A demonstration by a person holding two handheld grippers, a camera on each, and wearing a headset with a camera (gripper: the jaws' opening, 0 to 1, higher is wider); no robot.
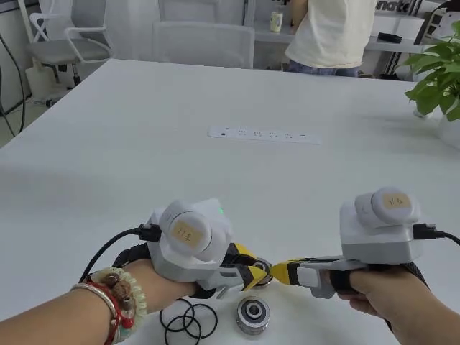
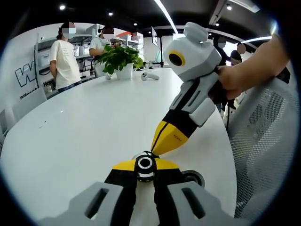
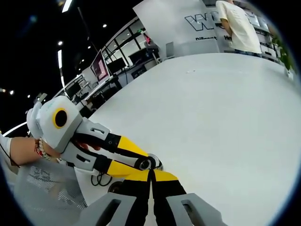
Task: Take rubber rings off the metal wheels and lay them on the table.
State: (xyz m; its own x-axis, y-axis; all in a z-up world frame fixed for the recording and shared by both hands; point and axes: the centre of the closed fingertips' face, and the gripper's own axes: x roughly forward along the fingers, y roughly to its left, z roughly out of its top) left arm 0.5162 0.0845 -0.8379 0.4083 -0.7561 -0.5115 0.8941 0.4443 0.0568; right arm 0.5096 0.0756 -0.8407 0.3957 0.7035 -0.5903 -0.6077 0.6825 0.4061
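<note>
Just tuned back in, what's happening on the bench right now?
A person works two handheld grippers over the white table. The left gripper is shut on a small metal wheel. The right gripper, jaws closed, has its tips at that wheel's rim; whether it has pinched a ring is unclear. A few black rubber rings already lie on the table beside a second wheel.

The left gripper [image 1: 253, 274] and right gripper [image 1: 279, 272] meet at a wheel [image 1: 263, 267] near loose rings [image 1: 188, 320].
</note>
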